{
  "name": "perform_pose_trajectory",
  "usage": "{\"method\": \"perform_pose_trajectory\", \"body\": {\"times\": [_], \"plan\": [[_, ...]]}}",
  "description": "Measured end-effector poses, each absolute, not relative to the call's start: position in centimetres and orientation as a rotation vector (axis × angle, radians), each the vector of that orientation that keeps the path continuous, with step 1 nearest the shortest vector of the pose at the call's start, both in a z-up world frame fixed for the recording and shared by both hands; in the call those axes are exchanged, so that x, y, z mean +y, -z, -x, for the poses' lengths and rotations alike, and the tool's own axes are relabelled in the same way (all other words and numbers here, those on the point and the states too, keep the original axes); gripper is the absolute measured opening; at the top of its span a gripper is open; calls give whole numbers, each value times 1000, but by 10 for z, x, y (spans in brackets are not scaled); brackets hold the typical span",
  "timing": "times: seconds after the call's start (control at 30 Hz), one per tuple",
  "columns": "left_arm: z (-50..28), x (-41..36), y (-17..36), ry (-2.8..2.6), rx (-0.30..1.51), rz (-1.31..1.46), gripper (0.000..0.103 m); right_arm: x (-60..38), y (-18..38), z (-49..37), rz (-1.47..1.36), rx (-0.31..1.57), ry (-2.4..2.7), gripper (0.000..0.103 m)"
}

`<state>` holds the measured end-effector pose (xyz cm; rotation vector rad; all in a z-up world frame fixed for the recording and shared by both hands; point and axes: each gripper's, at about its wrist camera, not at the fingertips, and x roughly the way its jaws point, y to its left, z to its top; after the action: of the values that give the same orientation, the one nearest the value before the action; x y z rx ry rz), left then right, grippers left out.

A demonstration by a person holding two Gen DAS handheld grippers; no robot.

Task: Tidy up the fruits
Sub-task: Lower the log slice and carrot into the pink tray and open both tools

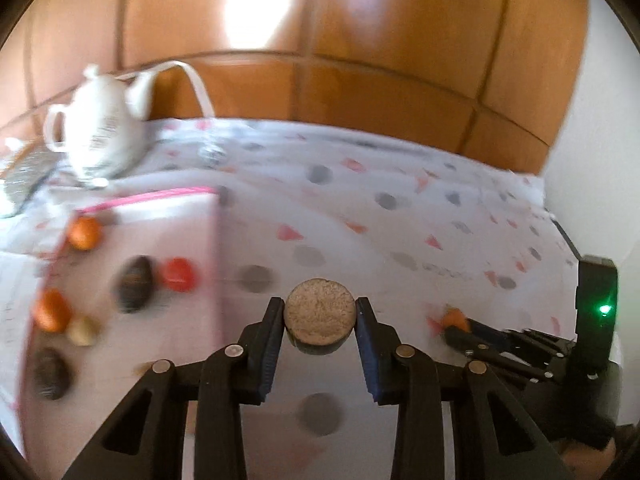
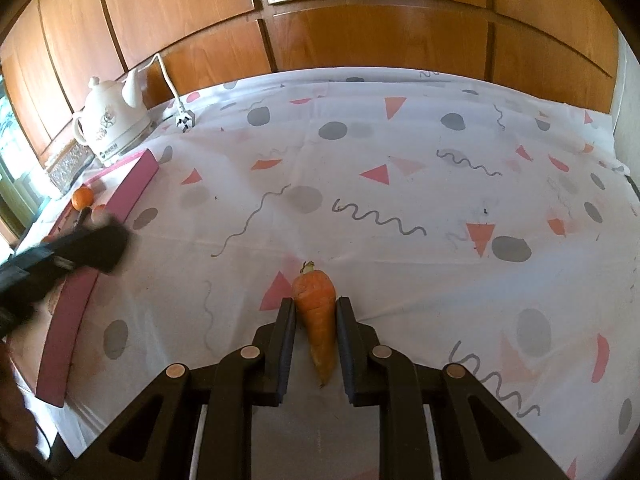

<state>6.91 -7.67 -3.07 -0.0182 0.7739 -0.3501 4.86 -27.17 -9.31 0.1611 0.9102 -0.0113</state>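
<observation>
My left gripper is shut on a round brown kiwi-like fruit and holds it above the cloth, just right of a pink-edged white tray. The tray holds oranges, a red fruit, dark fruits and a pale one; the view is blurred. My right gripper stands around an orange carrot that lies on the cloth, its fingers touching the carrot's sides. The right gripper also shows in the left wrist view, low at the right. The left gripper shows blurred over the tray in the right wrist view.
A white teapot-shaped kettle with its cord and plug stands at the far left of the table, by a wooden panelled wall. A patterned white cloth covers the table. A silvery box lies left of the kettle.
</observation>
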Motion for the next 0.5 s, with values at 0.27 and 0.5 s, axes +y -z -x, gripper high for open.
{"method": "perform_pose_trajectory", "body": {"times": [0.27,0.5], "plan": [[-60,14,27,131,754,80,36,-262,90,-55,-111,935,30,20],[-58,58,48,17,798,152,37,-231,75,-70,-91,933,-45,20]]}}
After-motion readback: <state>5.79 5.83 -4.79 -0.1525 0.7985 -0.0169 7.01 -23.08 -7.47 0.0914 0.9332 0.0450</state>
